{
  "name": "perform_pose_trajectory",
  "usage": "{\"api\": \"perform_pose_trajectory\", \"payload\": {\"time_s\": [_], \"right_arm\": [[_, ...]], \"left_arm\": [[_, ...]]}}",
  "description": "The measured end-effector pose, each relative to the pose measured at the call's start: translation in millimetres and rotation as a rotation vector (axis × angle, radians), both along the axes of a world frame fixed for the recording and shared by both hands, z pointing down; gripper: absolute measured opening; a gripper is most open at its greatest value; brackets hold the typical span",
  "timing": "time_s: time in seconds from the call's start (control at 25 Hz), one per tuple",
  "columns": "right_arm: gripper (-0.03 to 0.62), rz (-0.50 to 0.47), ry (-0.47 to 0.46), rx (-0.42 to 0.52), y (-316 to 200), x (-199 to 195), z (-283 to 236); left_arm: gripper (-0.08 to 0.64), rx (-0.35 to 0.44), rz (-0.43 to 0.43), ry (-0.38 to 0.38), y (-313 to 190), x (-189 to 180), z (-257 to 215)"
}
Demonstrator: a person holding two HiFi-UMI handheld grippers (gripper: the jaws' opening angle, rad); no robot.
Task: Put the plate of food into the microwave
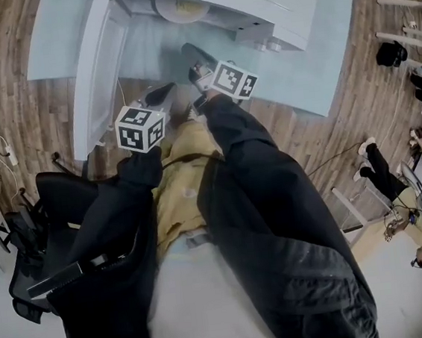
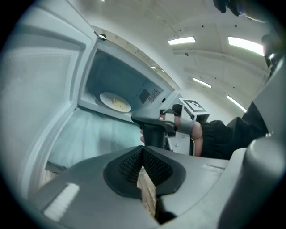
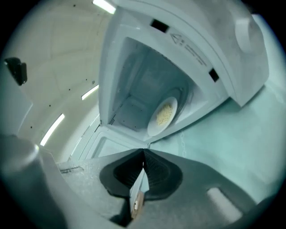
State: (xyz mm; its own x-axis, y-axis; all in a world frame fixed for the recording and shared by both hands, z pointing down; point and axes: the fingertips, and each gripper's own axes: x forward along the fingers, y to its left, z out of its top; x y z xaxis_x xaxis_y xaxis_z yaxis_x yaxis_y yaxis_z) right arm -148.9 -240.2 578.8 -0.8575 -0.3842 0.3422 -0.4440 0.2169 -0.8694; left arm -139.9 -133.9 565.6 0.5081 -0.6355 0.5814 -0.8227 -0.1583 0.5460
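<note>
Plate of food [image 3: 163, 117] sits inside the microwave [image 3: 196, 31], on its floor. Door [image 1: 92, 72] hangs open to the left. My right claw [image 3: 144, 156] is near the opening, jaws together, empty. My left claw [image 2: 143, 154] is nearer me, jaws together on nothing. Pale green table [image 1: 333, 46] underneath.

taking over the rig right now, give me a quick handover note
Left tongs: shut, holding nothing, in front of the microwave.
Right tongs: shut, holding nothing, pointed into the cavity.
Plate of food: lying on the cavity floor inside the microwave, touched by neither tongs.
Microwave door: swung wide open.
Done: the plate is in the microwave.
Left: nothing of the placing itself; probably just shut the door if that is wanted.
</note>
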Motion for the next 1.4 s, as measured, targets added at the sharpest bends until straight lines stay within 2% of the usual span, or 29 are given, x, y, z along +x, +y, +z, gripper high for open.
{"api": "perform_pose_trajectory", "payload": {"time_s": [0.12,0.36,0.48,0.68,0.84,1.08,1.4], "right_arm": [[-0.003,-0.055,0.073,0.149,15,13,-32],[-0.005,-0.169,0.261,0.51,41,35,-106],[-0.003,-0.177,0.328,0.644,46,47,-137],[-0.003,-0.133,0.396,0.8,48,68,-181],[-0.002,-0.078,0.435,0.885,45,85,-207],[-0.003,-0.024,0.454,0.947,44,106,-233],[-0.003,-0.004,0.461,1.011,41,118,-257]], "left_arm": [[0.0,0.065,-0.01,-0.021,-9,1,-25],[0.0,0.199,-0.016,-0.055,-20,13,-80],[0.0,0.249,-0.015,-0.067,-23,23,-102],[0.0,0.35,-0.01,-0.1,-33,40,-140],[0.0,0.436,-0.016,-0.133,-43,49,-169],[0.0,0.531,-0.012,-0.185,-51,58,-205],[0.0,0.604,-0.002,-0.227,-59,70,-233]]}}
